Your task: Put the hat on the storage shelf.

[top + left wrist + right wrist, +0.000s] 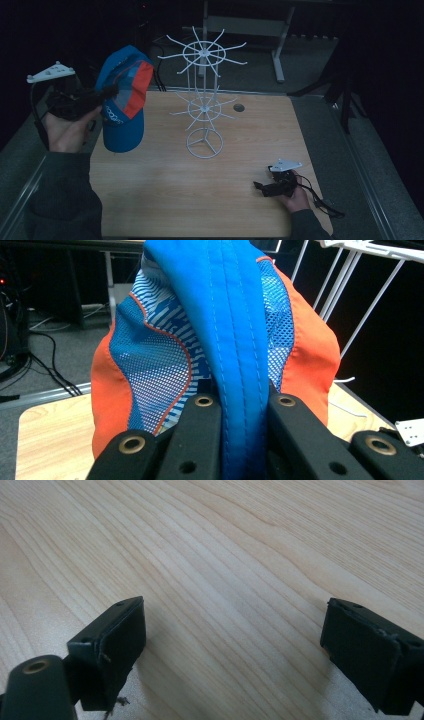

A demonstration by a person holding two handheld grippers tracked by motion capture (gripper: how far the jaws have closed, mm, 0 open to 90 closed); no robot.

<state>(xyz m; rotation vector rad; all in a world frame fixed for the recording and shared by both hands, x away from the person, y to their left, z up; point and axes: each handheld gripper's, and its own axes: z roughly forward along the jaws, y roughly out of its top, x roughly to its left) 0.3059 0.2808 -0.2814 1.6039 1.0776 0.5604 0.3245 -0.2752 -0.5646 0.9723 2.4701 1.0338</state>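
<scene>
Jaws clenched on a blue-and-orange cap [123, 100], the left gripper [107, 92] holds it up off the worktop's [240, 200] left edge, beside the white wire display rack [204, 95]; the right gripper [260, 186] rests low near the front right. From the left gripper's camera, the cap's [220, 340] blue seam band sits pinched; I'd raise it level toward a prong. The right gripper's jaws stand released over pale wood [225, 555], in a dark room.

Both grippers black. Left gripper [243, 405]: brass-ringed screw holes on jaw arms, grey 3-corner plate on top, black cable. Right gripper [232, 650]: square black pads [117, 640], worn edges, same grey plate + trailing cable. Dark grey sleeves [65, 195].
</scene>
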